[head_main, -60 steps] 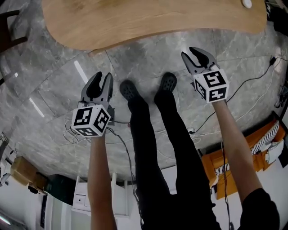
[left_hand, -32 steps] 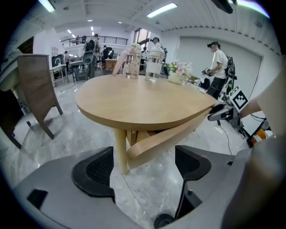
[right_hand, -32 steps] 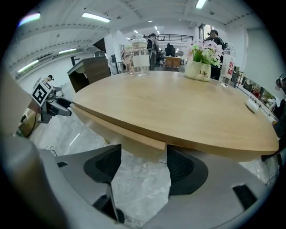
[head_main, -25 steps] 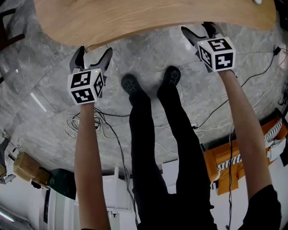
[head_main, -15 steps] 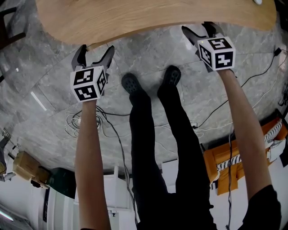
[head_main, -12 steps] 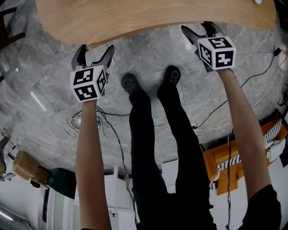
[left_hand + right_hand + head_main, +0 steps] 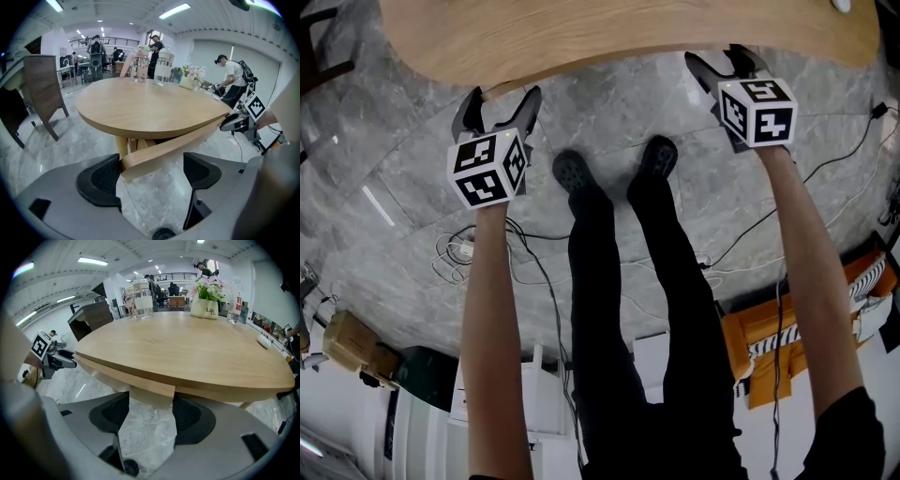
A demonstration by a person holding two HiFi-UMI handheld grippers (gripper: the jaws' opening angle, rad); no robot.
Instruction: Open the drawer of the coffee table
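In head view, logged coffee table at 12 o'clock, with person's shoes on grey stone floor just below its rim. Found drawer as a curved wood front just under the tabletop, running 8 to 2 o'clock in left gripper view. Recorded left gripper at 10 o'clock with jaws spread and drawer's end between them, beside left pad; could not resolve contact. Recorded right gripper at 1 o'clock with jaws spread around drawer's other end, corner nearest right pad. Noted flower pot on tabletop.
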